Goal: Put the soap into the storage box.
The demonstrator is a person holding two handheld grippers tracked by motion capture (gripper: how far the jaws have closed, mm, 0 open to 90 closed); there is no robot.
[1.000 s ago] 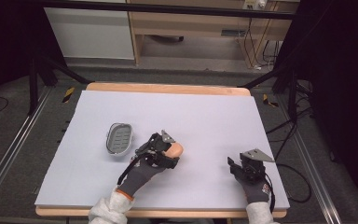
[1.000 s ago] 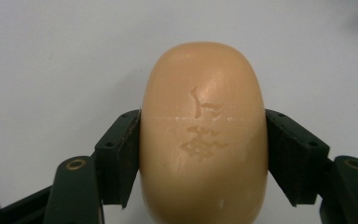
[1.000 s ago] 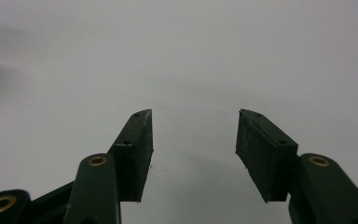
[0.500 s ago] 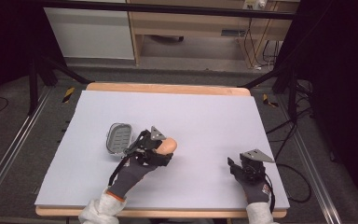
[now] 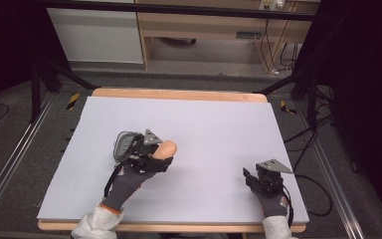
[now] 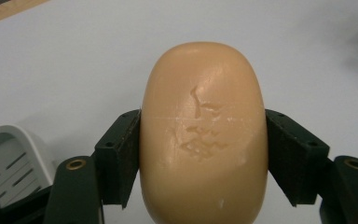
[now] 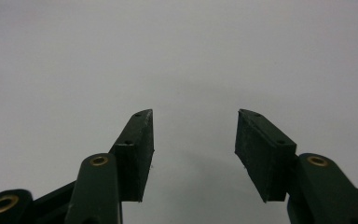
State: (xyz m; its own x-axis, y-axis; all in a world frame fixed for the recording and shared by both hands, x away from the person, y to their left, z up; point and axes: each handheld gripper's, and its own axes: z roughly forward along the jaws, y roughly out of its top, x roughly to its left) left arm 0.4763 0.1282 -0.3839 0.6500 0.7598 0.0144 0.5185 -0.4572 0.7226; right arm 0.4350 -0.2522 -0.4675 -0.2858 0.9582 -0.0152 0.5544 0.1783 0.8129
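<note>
Left hand-held gripper [image 6: 203,154]: I see its two black jaws clamped on the sides of the soap bar, one pad against each long side; in the high view it sits left of centre in the lower half of the frame, in a dark gloved hand [image 5: 129,181].
Soap bar [image 6: 203,135]: tan, oval, smooth, with a few shallow dents in its upper face; in the high view I see its rounded end [image 5: 165,148] poking out past the jaws toward the middle of the frame.
Soap dish [image 5: 123,144]: grey, with slots in its floor; in the high view it lies just left of the left hand-held gripper and is partly hidden by it, and in the left gripper view I find it at the bottom left corner [image 6: 7,161].
Right hand-held gripper [image 7: 193,156]: jaws apart with nothing between them, only the plain surface beyond; in the high view I see it low on the right [image 5: 258,181], well apart from the soap.
Bench [image 5: 214,124]: covered with a pale grey-lilac sheet, a wooden edge showing along the far side.
</note>
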